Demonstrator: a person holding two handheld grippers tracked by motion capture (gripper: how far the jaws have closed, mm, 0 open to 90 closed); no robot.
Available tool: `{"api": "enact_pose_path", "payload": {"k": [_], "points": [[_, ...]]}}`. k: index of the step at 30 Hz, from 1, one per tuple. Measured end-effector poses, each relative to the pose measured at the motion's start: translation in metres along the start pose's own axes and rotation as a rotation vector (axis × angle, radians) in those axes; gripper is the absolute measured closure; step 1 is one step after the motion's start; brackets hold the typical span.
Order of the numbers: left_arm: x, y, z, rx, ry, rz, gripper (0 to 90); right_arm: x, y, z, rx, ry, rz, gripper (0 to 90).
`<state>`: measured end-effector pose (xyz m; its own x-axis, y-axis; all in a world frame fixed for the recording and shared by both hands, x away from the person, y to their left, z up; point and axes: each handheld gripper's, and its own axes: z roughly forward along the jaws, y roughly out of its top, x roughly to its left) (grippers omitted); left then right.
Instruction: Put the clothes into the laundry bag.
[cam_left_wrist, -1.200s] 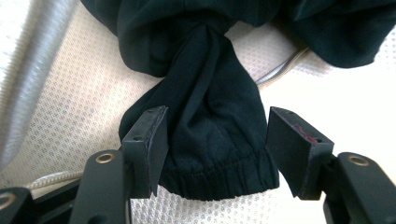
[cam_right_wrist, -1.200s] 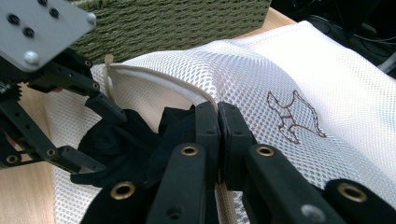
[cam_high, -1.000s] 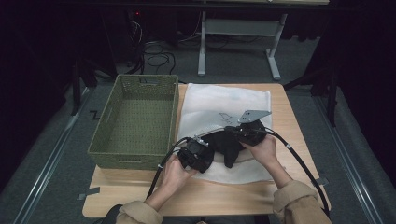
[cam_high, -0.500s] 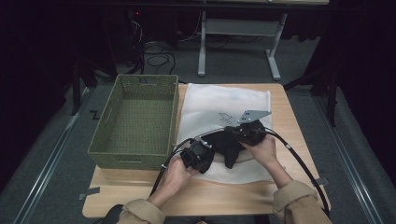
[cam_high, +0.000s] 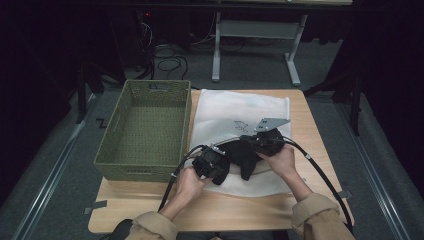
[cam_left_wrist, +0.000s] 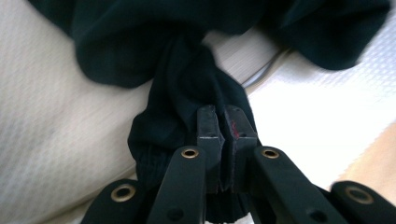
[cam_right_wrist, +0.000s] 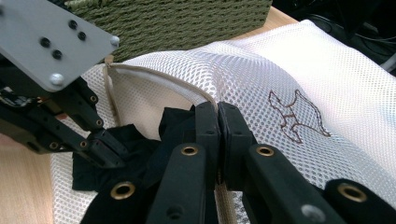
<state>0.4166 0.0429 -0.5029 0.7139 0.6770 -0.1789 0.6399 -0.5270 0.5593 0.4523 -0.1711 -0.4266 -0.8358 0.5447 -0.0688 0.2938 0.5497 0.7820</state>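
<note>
Left gripper view: jaws pinch black garment; high view hides this.

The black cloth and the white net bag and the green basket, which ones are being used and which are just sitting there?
In use: black cloth, pinched by left gripper and right gripper; white net bag under it.
Just sitting: green basket, nothing inside; table.

An empty green woven basket sits on the left half of the wooden table, with a grey metal table frame on the floor beyond.
</note>
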Motion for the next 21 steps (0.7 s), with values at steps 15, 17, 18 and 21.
{"api": "enact_pose_path", "payload": {"k": [15,17,18,21], "points": [[-0.009,0.035,0.012,-0.144,-0.068,-0.043,86.8,0.001,-0.001,0.001,0.009,0.006,-0.004,88.8],[-0.007,0.037,0.016,-0.159,-0.062,-0.051,86.8,0.001,-0.002,0.002,0.007,0.008,-0.005,88.8],[-0.007,0.037,0.017,-0.169,-0.057,-0.060,86.8,0.001,-0.002,0.002,0.009,0.009,-0.004,88.8],[-0.005,0.039,0.021,-0.194,-0.040,-0.085,86.8,0.001,-0.001,0.001,0.011,0.008,-0.014,88.9]]}}
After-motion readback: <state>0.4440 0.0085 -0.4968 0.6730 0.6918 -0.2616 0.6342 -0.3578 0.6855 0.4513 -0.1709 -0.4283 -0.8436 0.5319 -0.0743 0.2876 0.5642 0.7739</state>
